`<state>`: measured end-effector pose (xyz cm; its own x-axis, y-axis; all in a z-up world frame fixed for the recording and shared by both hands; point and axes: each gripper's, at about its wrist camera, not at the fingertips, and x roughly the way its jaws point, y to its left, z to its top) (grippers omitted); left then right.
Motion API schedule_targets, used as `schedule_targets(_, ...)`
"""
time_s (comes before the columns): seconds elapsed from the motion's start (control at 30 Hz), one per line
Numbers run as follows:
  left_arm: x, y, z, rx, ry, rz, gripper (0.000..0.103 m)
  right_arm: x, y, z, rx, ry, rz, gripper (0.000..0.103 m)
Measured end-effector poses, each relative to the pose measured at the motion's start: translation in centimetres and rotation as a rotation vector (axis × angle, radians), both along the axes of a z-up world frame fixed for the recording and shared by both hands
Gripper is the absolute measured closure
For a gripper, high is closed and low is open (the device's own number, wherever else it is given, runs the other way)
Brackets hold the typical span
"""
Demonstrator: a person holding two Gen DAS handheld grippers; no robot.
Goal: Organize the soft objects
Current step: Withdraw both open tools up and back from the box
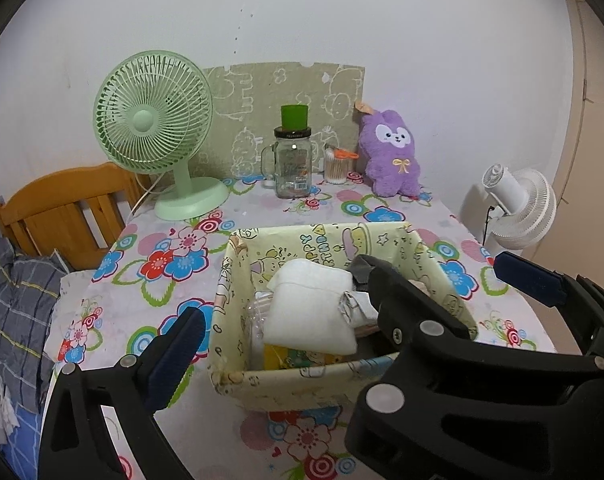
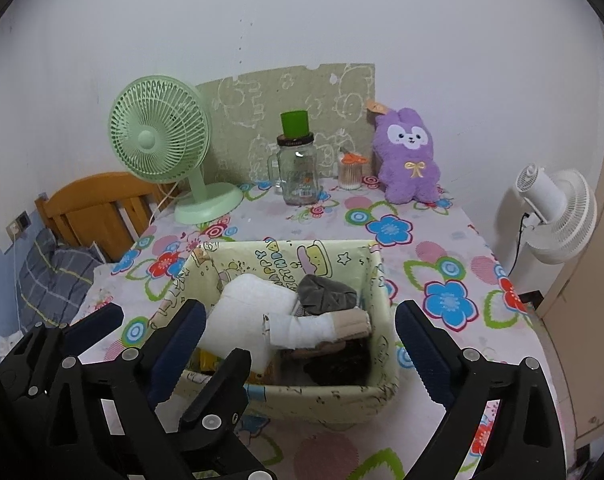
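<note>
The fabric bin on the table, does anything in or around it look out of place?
The fabric bin is overfilled: a white folded cloth sticks up above its rim, tilted over the other pieces. The purple plush bunny stands apart against the back wall, outside the bin. Nothing looks spilled or damaged.

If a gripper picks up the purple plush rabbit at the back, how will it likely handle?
The purple plush rabbit looks fuzzy and stuffed, so it is probably light and would squash under the pads. It leans against the wall, so a push would likely topple it. Its limbs may droop when lifted.
</note>
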<state>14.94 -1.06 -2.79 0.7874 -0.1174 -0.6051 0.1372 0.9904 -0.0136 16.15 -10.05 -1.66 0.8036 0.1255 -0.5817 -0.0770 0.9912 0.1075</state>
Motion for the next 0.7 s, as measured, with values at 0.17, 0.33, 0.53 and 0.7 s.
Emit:
schedule_targets(0.17,-2.0,-0.5,0.8,0.004,-0.033,-0.007,0.001,-1.8,-0.5,0.7,0.002,-0.024,-0.006,0.003)
schedule_targets(0.33,-3.7,-0.8,1.6,-0.002,-0.055,-0.009,0.001,-3.5,-1.0,1.5,0.008,-0.05,-0.02,0.001)
schedule_targets(0.53,-5.7,-1.0,2.3,0.0,-0.089,-0.006,0.001,-5.8,-1.7,2.3,0.006,-0.082,-0.038,0.001)
schedule_targets(0.7,-7.1,-0.9,2.8,0.009,-0.11,0.0,0.001,-7.8,-2.4,2.7,0.011,-0.096,-0.048,0.0)
